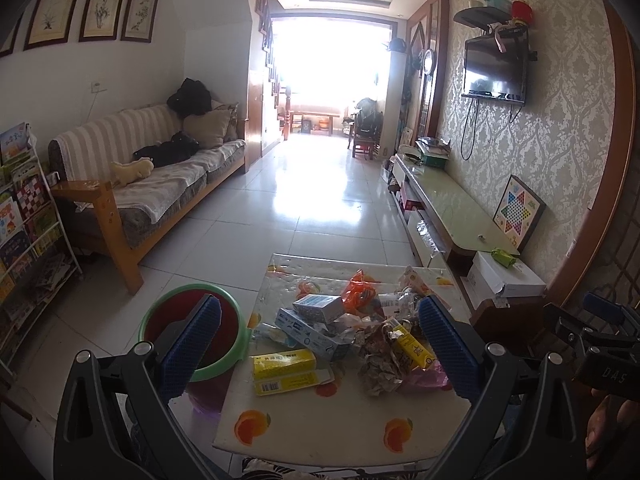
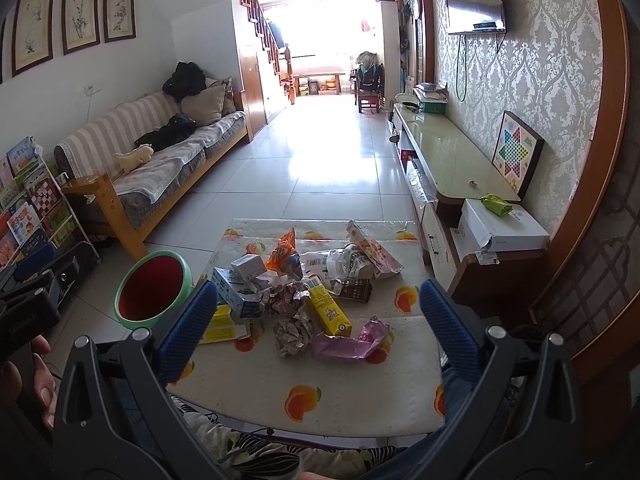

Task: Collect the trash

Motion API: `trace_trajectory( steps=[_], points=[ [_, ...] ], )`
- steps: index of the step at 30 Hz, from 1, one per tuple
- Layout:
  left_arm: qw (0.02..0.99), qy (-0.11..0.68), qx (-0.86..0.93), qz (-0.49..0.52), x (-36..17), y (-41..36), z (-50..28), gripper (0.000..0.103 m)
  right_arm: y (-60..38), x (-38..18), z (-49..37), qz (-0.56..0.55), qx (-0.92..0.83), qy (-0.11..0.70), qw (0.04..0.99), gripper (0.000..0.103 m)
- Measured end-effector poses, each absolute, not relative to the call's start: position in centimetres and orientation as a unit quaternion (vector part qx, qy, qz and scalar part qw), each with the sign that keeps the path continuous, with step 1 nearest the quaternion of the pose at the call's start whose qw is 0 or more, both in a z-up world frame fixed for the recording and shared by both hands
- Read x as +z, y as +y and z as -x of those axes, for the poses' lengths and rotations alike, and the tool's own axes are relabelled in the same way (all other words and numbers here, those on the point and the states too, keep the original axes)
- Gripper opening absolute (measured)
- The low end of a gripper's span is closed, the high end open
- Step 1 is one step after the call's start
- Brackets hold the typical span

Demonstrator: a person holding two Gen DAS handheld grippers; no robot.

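Both grippers spread, empty. Trash pile (image 1: 352, 328) ahead on table (image 1: 320, 420). Bin (image 1: 192, 332) off table's left edge, nearer left gripper (image 1: 316, 344); right gripper (image 2: 320, 332) faces pile.

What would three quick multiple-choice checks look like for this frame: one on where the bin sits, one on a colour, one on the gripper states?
1. Where is the bin relative to the table?
A. On the table
B. On the floor at its left
C. Under the TV

2. What colour is the plastic bag nearest the right gripper?
A. Pink
B. Black
C. Green

3. How are the right gripper and the left gripper?
A. Both open, empty
B. Both shut on trash
C. One holding a box

Answers: 1 B, green rim beside the table edge; 2 A, pink film by the yellow carton; 3 A, blue pads apart, nothing between.
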State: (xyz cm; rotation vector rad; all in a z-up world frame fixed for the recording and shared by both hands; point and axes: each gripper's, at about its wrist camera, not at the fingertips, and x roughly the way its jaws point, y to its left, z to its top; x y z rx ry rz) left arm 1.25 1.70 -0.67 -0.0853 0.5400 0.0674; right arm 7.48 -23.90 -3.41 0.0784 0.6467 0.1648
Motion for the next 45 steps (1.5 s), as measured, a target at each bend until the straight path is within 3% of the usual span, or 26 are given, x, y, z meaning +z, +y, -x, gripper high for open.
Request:
trace_trajectory(
  steps=[20, 31, 45],
  points=[
    [0.955, 0.292, 0.025, 0.047, -2.5, 2.1, -1.9, 0.095, -23.6, -4.9, -7.7, -0.027, 0.076, 0.324, 0.943, 0.100],
    [0.922, 0.387, 0.009, 0.032, -11.9, 3.9, -7.3, 0.095, -24.1, -12.5, -12.3, -0.017, 0.090, 0.392, 0.915, 0.100],
    [0.841, 0.524, -0.069, -0.119, -25.0, 5.4, -18.3, 0.095, -26.0, -22.2, -20.3, -0.014, 0.117, 0.487, 0.866, 0.100]
  ],
)
